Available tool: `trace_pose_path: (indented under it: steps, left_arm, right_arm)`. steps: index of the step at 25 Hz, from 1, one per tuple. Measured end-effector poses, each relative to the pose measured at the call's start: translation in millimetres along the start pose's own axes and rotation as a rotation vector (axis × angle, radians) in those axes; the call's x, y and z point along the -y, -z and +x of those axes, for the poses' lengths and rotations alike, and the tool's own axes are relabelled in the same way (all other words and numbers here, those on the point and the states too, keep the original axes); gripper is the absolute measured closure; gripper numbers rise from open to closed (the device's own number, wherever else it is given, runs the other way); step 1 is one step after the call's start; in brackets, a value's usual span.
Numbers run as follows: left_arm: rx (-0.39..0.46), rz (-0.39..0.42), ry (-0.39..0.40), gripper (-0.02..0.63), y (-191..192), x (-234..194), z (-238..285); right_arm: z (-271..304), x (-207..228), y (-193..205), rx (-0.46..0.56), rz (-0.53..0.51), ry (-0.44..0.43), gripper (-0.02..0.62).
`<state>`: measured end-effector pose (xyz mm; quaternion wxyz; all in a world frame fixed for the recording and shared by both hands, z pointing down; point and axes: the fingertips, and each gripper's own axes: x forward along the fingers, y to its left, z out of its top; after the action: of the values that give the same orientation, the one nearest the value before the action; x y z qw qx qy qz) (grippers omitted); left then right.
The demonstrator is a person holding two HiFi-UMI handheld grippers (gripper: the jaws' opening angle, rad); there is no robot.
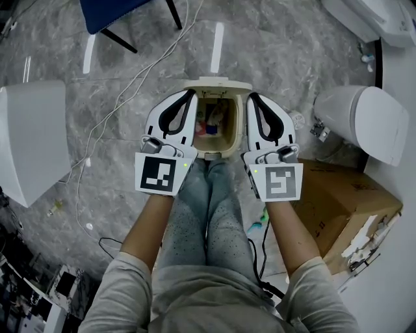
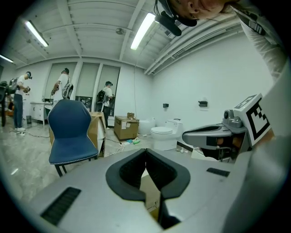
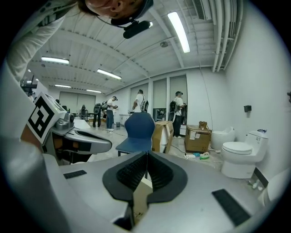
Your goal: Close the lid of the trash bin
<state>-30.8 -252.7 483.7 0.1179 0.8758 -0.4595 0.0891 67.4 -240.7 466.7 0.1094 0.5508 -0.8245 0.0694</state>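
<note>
Grey floor (image 1: 130,58) held open bin (image 1: 214,155); L gripper (image 1: 190,95) at its 9, R gripper (image 1: 251,97) at 3, both jaws closed, empty, prob. poised for lid (image 1: 218,83) at 12.

text: none legible | cardboard box (image 1: 338,195) label: too small to read

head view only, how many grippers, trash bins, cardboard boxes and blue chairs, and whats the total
white two-jaw grippers: 2 (left gripper, right gripper)
beige open trash bin: 1
brown cardboard box: 1
blue chair: 1
total: 5
</note>
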Motion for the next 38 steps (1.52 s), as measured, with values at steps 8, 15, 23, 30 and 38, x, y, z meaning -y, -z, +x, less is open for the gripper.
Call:
trace_pose_path:
  steps: [8, 15, 23, 30, 38]
  left_arm:
    - [-0.109, 0.061, 0.021, 0.586, 35, -9, 7]
    - [-0.134, 0.076, 0.022, 0.584, 51, -13, 11]
    - [-0.176, 0.139, 0.070, 0.583, 63, -15, 19]
    - [-0.199, 0.132, 0.114, 0.451, 73, -19, 25]
    - [-0.223, 0.152, 0.132, 0.449, 83, -27, 35]
  right_arm:
    - [7, 10, 31, -0.070, -0.057, -0.017, 0.561]
    - [14, 11, 37, -0.038, -0.043, -0.024, 0.561]
    - [25, 3, 55, -0.066, -0.094, -0.105, 0.558]
    - [29, 6, 84, -0.197, -0.095, -0.148, 0.451]
    - [41, 17, 100, -0.258, -0.128, -0.168, 0.448]
